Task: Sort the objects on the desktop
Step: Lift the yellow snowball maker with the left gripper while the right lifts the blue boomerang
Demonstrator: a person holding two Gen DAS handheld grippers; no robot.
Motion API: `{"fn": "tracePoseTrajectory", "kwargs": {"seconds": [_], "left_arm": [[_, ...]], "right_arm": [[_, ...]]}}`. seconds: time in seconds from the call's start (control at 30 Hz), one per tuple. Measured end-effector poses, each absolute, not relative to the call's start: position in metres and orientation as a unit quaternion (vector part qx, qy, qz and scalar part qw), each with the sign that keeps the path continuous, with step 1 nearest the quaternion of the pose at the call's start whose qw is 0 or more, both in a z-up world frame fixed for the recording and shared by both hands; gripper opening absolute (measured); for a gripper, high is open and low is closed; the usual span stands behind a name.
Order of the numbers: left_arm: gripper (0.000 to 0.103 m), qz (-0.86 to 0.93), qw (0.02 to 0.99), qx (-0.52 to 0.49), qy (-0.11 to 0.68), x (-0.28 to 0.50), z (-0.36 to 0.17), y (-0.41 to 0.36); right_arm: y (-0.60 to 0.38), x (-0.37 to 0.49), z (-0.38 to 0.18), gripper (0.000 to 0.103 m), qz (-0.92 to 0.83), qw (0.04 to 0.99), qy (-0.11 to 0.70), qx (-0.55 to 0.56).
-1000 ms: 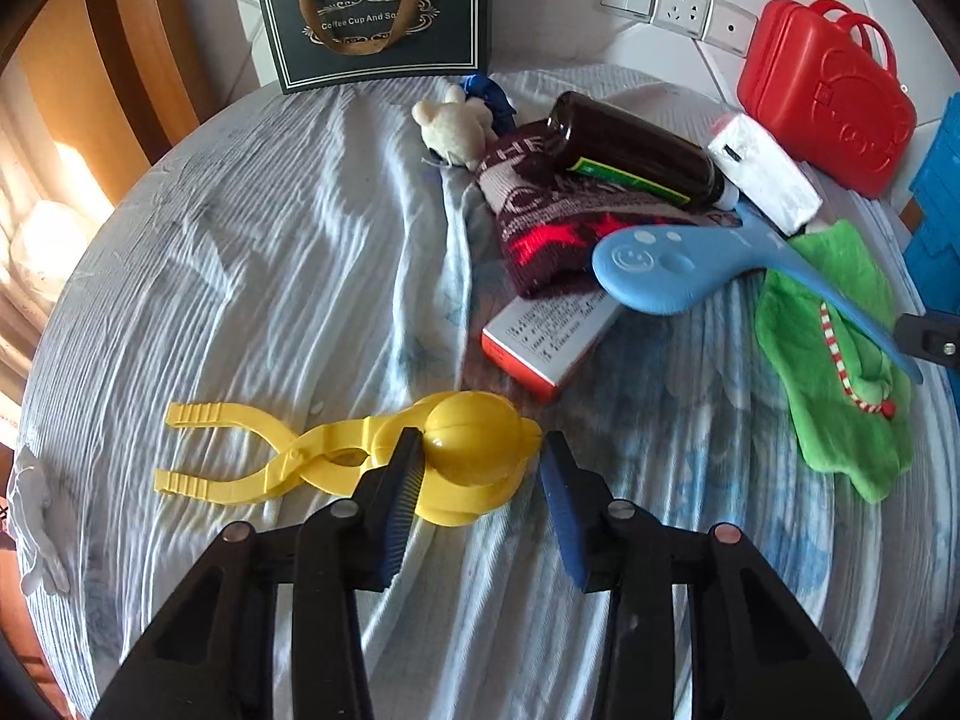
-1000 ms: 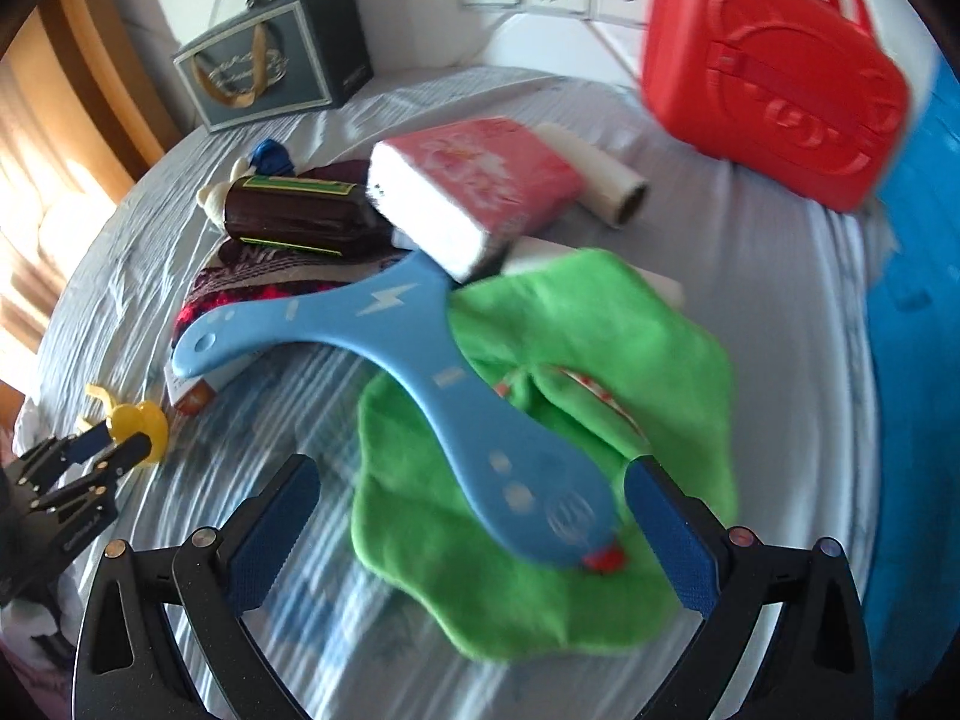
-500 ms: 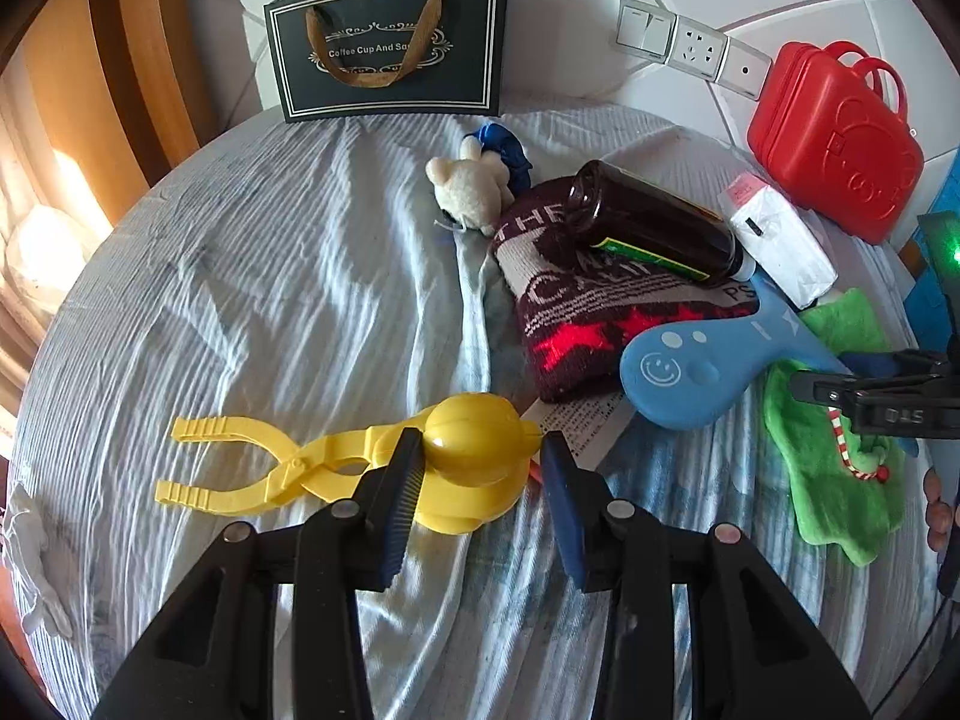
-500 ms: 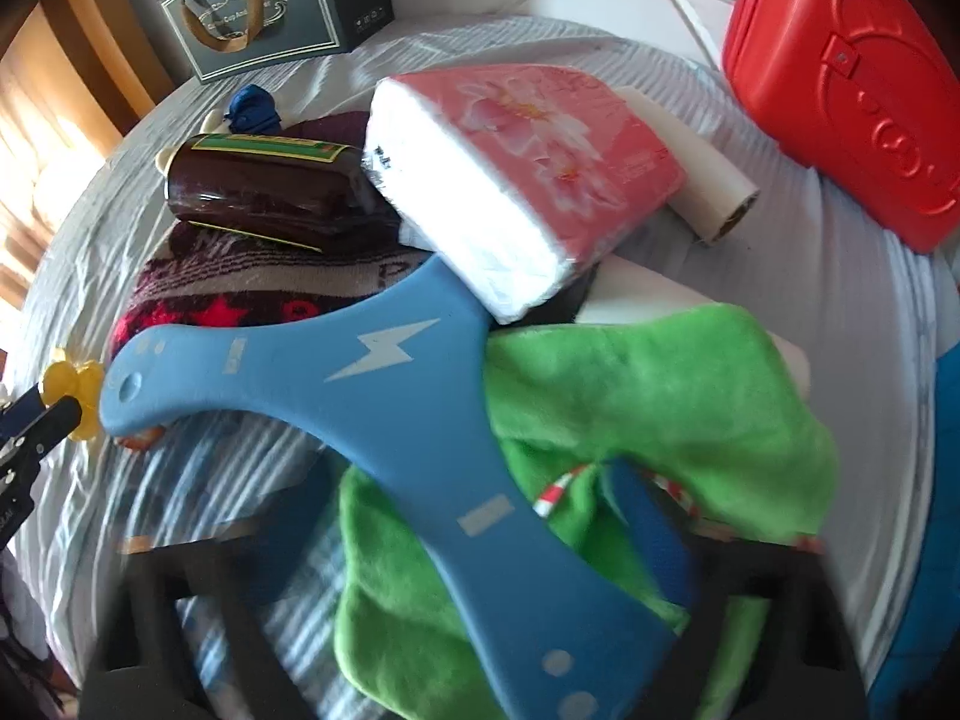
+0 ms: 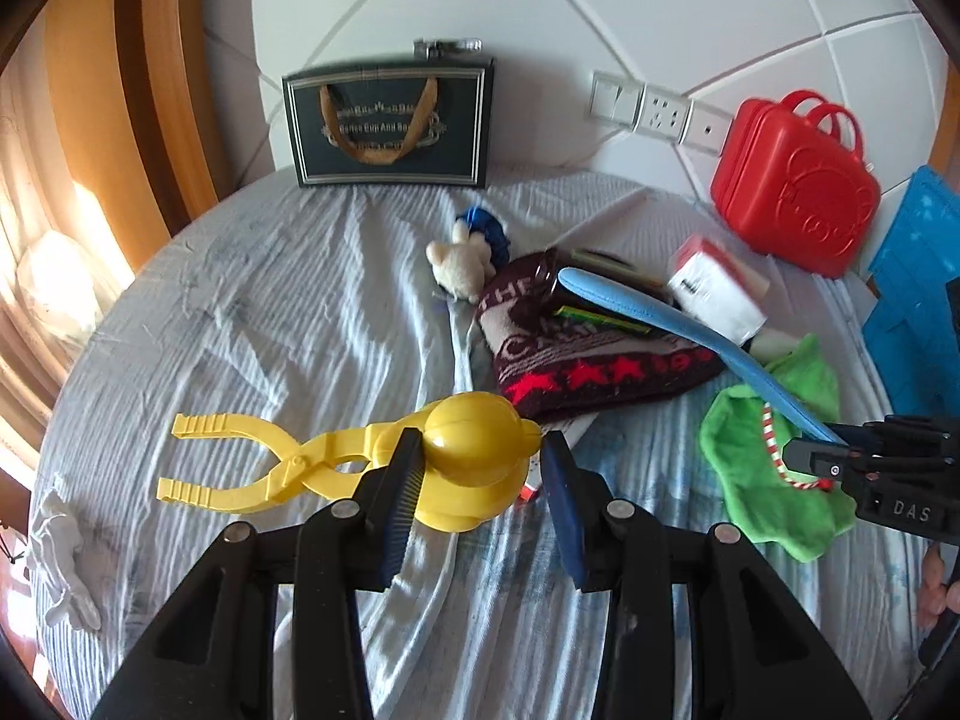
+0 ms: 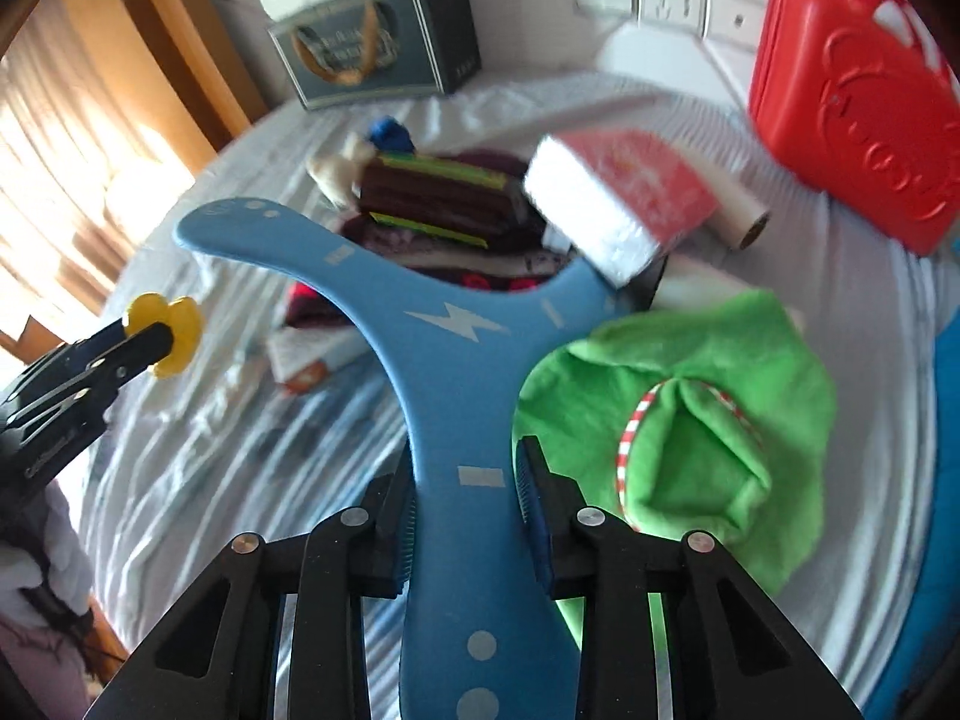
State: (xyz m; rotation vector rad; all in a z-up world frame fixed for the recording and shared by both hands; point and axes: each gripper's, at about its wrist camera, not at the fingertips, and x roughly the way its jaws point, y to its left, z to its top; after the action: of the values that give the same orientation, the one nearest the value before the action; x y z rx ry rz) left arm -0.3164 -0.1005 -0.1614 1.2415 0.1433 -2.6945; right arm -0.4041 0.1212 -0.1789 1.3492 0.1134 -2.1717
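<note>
Right gripper [image 6: 465, 525]: jaws closing on flat blue foam boomerang [image 6: 432, 324] (light, stiff), beside green plush cloth [image 6: 690, 414].
Left gripper [image 5: 480, 480]: clamps yellow plastic snowball tongs [image 5: 468, 456].

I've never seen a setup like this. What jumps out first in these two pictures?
Two bright toys in black fingers: the left gripper holds a yellow snowball clamp over the striped bedsheet, and the right gripper is closing on a blue boomerang beside a green cloth. Behind them, a red toy suitcase stands against the white wall.
</note>
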Motion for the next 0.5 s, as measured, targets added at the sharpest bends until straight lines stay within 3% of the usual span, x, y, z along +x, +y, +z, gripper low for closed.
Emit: {"fn": "tracePoseTrajectory", "kwargs": {"seconds": [0.5], "left_arm": [[0.039,-0.946,0.045,0.321,0.023,-0.245,-0.074,-0.085]], "right_arm": [[0.141,-0.317,-0.078,0.009,-0.879,0.258,0.029,0.399]]}}
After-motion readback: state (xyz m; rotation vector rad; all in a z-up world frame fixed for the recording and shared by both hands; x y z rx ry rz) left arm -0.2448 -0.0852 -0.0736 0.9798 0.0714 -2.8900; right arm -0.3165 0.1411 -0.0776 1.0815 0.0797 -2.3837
